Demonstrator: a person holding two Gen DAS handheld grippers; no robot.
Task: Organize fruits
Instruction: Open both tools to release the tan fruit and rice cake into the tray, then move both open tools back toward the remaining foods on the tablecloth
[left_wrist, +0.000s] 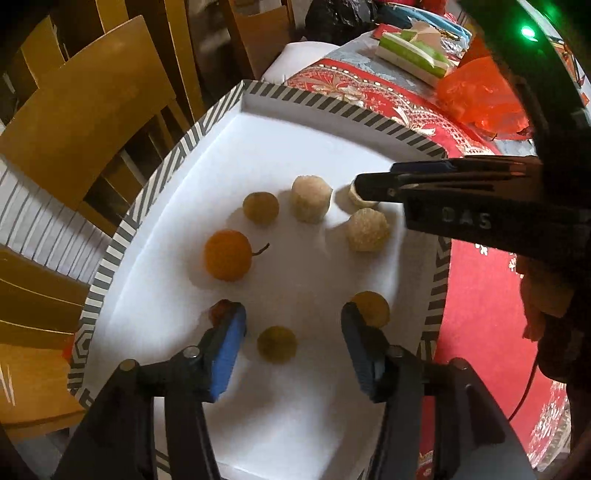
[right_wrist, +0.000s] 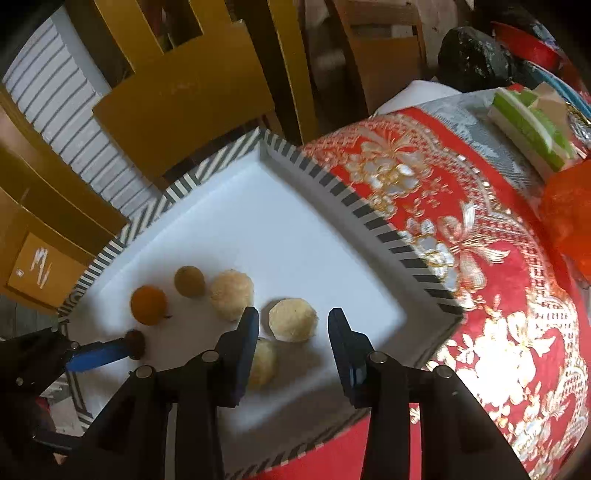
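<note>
The tray (left_wrist: 280, 147) looks like smooth matt white card with a striped printed rim. The pale fruits (left_wrist: 310, 197) have a rough, grainy surface, while the orange fruit (left_wrist: 228, 254) looks smoother with a dull sheen. The cloth (right_wrist: 461, 206) over the bench is red fabric with shiny gold and white embroidery. The chairs (left_wrist: 92, 107) are smooth varnished wood. The left claw (left_wrist: 293, 350) has matt black plastic arms and blue rubbery pads (left_wrist: 227, 354). An orange bag (left_wrist: 476, 99) is thin glossy plastic.

The right gripper (left_wrist: 364, 188) covers most of one pale fruit (left_wrist: 360, 199), a small dark fruit (left_wrist: 221, 310) sits half behind the left gripper's finger (left_wrist: 229, 350), and the tray's (left_wrist: 332, 99) near edge is cut off.
</note>
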